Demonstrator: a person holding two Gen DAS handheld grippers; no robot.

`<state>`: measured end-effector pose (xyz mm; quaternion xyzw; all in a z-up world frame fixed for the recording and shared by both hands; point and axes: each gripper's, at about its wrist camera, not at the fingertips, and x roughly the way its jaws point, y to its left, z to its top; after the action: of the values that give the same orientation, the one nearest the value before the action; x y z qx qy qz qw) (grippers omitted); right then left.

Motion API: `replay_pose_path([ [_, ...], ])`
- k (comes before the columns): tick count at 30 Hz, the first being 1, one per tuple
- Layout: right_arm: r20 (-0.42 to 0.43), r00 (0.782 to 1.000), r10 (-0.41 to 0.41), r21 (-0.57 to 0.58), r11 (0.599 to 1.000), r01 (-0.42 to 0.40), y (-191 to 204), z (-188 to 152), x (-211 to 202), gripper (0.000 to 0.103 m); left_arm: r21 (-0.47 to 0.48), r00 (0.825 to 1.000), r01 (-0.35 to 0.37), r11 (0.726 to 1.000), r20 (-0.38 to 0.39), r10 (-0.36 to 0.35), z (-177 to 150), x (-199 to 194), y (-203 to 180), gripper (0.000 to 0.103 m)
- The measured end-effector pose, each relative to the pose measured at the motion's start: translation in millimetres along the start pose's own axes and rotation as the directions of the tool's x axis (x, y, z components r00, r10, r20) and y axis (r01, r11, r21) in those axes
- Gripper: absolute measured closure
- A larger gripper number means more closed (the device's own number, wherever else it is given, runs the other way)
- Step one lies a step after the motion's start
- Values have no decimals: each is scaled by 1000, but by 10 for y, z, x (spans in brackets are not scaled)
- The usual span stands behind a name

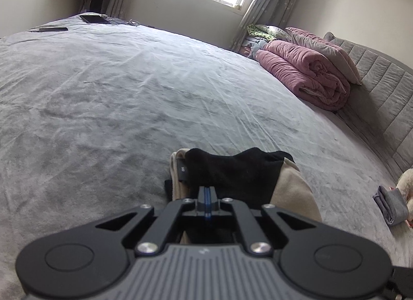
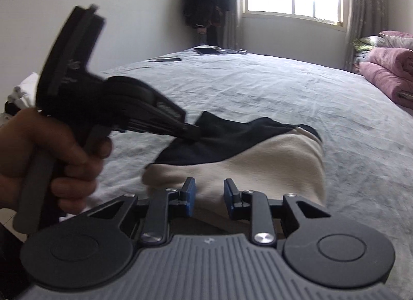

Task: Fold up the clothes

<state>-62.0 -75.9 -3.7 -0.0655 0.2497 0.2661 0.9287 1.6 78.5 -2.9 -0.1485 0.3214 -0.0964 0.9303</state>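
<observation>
Garment (image 2: pixel 240 168): cream-and-black piece of clothing, lying near the close edge of the grey bed (image 1: pixel 129 88), partly folded; black section (image 1: pixel 232 170) lifted off the cream body and drawn toward the left.

Risks, as judged:
- Slip. The left gripper (image 1: pixel 206 191) pinches only a thin edge of the black section; a sideways tug could pull the cloth free and let the fold collapse.
- Drag. The cream body has nothing pressing it down, so pulling the black section may slide the whole garment across the sheet and skew the fold line.
- Collision. Both tools work close together over one small item; the right gripper (image 2: pixel 207 194) could snag the fabric or knock the other tool.

Jaws, left: together, clamped on the black section, seen from the right wrist view with a hand (image 2: pixel 51 155) on the handle.

Jaws, right: partly apart, nothing between them; the blue pads (image 2: pixel 189 191) hover just above the cream cloth, whether touching it cannot be told.
</observation>
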Motion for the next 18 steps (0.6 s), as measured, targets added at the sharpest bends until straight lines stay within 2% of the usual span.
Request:
replay_pose_path([
  [4,-3,1000,17,-52,999,-17,224,15,106,74,-23,1000,17,1000,-5,-17,23,26,51,101],
  [10,-58,998,37,20,999,-35,197,22,312,74,-39,999,33,999,-10,-34,81,46,117,101],
  [14,-75,996,54,15,998,-54,159,-14,342,74,-67,1000,28,997,6,-28,154,-74,190,100],
  [16,-78,995,63,24,998,-61,129,-14,348,74,-56,998,65,996,4,-65,165,-132,183,100],
  [18,-77,995,62,25,998,-60,123,-16,345,74,-6,995,95,995,-5,-95,141,-174,102,100],
])
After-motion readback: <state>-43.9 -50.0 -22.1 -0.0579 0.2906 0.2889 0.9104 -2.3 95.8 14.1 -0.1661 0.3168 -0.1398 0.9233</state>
